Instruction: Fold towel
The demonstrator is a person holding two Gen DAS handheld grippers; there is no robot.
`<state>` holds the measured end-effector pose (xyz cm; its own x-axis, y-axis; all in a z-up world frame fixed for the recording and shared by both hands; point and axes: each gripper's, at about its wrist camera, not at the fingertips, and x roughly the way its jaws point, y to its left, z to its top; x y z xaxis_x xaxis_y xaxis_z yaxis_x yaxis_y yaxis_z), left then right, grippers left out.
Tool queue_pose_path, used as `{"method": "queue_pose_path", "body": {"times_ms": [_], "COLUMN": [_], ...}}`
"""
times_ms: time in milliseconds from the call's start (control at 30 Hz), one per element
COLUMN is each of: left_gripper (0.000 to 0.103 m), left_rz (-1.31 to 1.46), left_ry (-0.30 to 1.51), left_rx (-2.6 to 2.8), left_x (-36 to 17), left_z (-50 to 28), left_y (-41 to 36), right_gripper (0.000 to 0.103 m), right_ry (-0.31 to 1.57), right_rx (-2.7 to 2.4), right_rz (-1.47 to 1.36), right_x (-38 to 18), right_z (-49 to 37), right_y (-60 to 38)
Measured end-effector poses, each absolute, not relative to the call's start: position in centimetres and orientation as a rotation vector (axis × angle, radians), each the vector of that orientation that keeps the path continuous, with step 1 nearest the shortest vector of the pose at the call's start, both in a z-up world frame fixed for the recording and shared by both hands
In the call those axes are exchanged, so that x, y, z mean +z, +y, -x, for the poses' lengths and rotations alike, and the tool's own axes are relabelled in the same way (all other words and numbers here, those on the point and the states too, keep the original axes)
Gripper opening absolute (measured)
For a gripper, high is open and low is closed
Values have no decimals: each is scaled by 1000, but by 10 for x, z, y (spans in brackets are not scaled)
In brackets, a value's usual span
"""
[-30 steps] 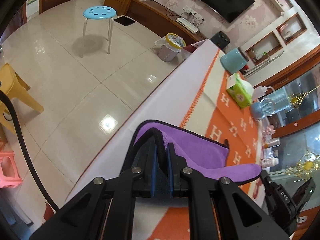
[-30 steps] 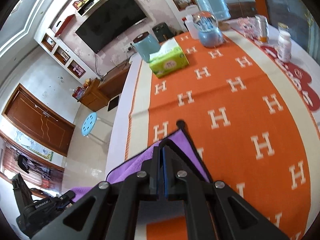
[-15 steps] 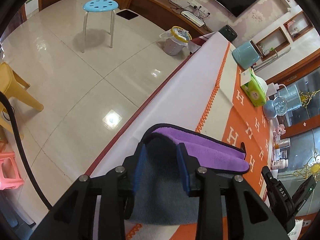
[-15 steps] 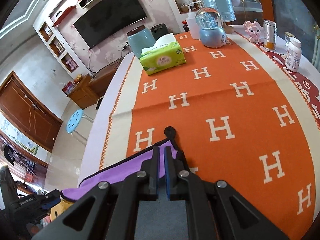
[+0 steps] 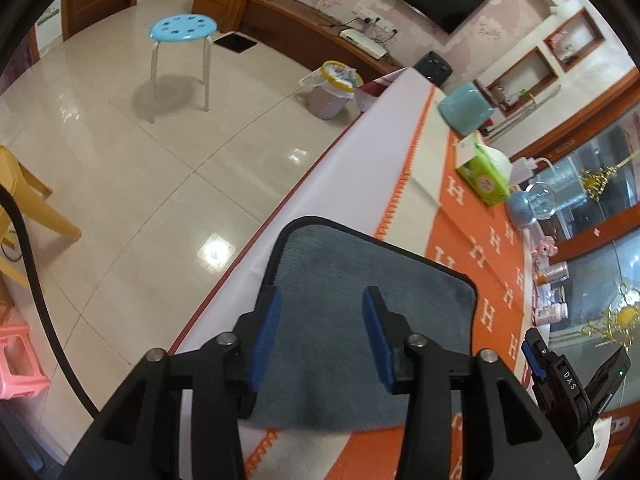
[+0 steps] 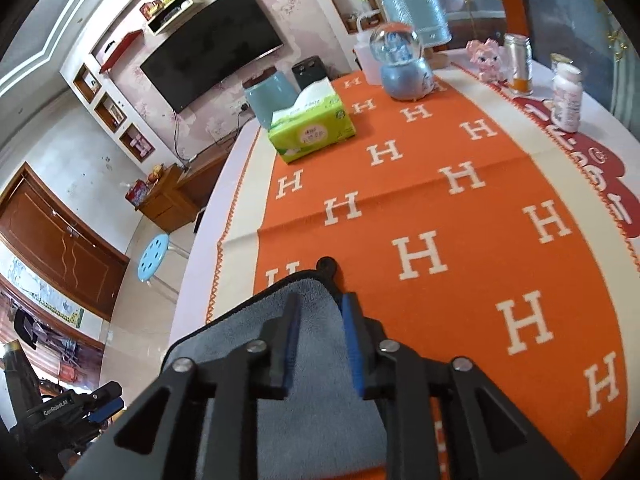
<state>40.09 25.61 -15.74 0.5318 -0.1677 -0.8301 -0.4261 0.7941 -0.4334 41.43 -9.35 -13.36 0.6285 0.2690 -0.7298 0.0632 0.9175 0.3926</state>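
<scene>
The grey towel [image 5: 352, 304] lies folded near the table's edge on the orange runner [image 6: 460, 216], both the left gripper [image 5: 321, 300] and right gripper [image 6: 318, 300] parted above it; lifting carelessly could, seemingly, snag the corner.

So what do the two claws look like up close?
Both are black. The left claw and the right claw each have two angular fingers with blue ribbed pads inside and round silver bolts on the joints. A black cable curves past the left one.
</scene>
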Motion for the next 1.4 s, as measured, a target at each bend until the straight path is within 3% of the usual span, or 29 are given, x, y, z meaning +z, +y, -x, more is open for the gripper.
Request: {"method": "queue_pose_path", "body": {"times_ms": [100, 167, 367, 667, 967, 1400], "left_gripper": [46, 58, 78, 89, 92, 93], "left_rz": [636, 615, 567, 533, 494, 446], "left_ry": [1001, 983, 935, 914, 902, 947], "left_rx": [148, 159, 165, 161, 155, 138], "left_x": [-139, -124, -87, -57, -53, -69], "left_z": [-387, -373, -328, -230, -138, -39], "left_y": [249, 243, 226, 190, 146, 93], "right_gripper": [35, 44, 65, 95, 101, 102], "right_ry": [864, 851, 813, 791, 825, 901], "right_rx": [120, 122, 144, 173, 193, 197], "right_rz": [-411, -413, -405, -366, -318, -268], "right_x": [-118, -108, -78, -48, -47, -63], "right_z": [-399, -388, -346, -264, -164, -50], "right_y": [-98, -100, -109, -133, -166, -209]}}
